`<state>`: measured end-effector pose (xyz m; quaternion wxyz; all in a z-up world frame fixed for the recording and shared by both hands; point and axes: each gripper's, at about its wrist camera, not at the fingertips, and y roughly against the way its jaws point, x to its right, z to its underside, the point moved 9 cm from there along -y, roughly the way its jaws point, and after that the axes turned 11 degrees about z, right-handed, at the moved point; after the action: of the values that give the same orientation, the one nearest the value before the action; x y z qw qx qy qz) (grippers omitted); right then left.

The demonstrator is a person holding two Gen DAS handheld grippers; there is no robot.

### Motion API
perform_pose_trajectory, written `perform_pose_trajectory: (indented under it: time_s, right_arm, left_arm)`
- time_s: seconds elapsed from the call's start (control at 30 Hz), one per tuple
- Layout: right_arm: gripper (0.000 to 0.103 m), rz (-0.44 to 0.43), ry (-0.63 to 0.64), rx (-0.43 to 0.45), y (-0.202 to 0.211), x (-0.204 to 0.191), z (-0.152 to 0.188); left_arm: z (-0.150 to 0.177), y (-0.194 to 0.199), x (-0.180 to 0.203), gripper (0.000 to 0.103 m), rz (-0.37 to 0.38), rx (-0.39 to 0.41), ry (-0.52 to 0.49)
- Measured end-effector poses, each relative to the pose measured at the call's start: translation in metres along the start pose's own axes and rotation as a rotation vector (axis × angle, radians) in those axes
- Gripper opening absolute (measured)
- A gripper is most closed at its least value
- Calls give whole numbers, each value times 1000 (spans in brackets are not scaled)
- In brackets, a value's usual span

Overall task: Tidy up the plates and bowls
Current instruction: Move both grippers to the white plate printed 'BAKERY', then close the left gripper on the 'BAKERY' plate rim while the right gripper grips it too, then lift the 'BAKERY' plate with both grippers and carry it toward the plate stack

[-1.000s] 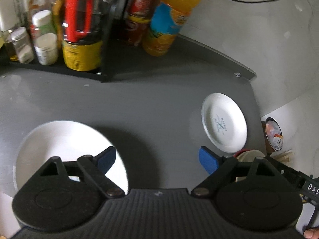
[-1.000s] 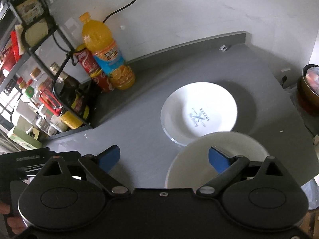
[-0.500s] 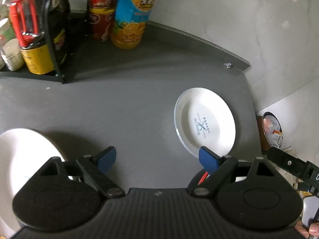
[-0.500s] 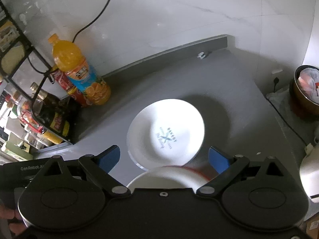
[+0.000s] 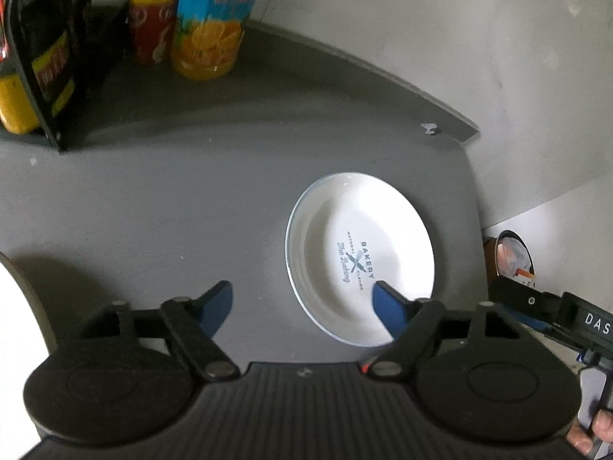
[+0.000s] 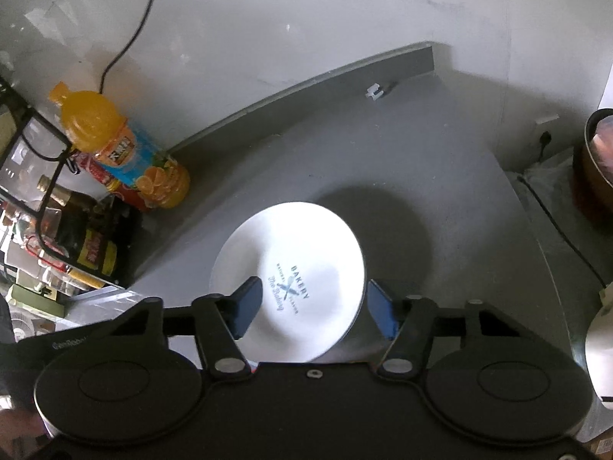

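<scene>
Only the left wrist view shows a second white plate's edge [image 5: 15, 306], frame left; both show the white BAKERY-printed plate [image 5: 360, 258] [image 6: 291, 272] on the grey countertop [image 5: 172, 191] [image 6: 421, 176] under white walls. Left gripper [image 5: 302, 299] and right gripper [image 6: 316, 306] gape wide, empty.

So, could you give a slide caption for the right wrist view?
Open right gripper above white bakery plate on grey counter.

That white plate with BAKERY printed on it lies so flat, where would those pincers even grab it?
Probably by the raised rim of the BAKERY plate, at its near edge. It lies flat on the grey counter, so only the upturned lip offers purchase. The right gripper, open, already faces that edge.
</scene>
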<state>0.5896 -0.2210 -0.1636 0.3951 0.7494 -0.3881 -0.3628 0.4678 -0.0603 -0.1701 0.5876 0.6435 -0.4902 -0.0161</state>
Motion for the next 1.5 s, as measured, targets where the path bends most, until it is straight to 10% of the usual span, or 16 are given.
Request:
perform_pose_trajectory:
  time_s: [0.47,0.97,1.5]
  right_arm:
    - [35,-43,-80,-171,-62,25,7]
    - [20,-55,-79,-248,-103,29,23]
    - [8,-94,-28,-141,-79,23,11]
  left_arm:
    - [7,-55,-21,30,13,-54,160]
    - [8,-90,-28,14,1,-88,190]
    - [-3,-80,-17,10,44,-64,131]
